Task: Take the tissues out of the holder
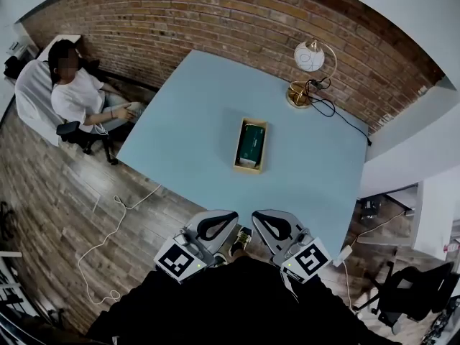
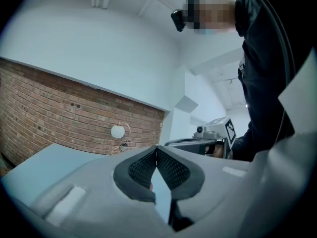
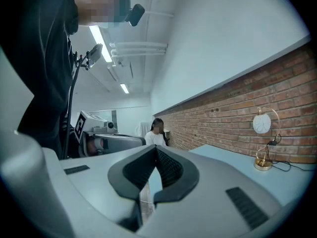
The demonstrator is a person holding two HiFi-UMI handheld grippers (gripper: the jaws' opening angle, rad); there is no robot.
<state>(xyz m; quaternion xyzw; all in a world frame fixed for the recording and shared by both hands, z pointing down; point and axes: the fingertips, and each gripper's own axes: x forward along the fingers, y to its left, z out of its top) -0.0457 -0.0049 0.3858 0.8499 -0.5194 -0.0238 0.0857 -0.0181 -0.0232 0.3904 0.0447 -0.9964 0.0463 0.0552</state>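
On the blue table (image 1: 187,121) — wooden holder (image 1: 238,151), tissues (image 1: 252,141) inside.

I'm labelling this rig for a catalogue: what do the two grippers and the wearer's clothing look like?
Both the left gripper and right gripper are pale grey with black ribbed pads; each carries a black-and-white marker cube. The person wears a black top.

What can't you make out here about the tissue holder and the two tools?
Holder: seen in the head view only, too small to tell whether a tissue sticks out of the green pack.
Left gripper view: holder missing; the left tool itself fills the lower frame.
Right gripper view: the same, behind the right tool.
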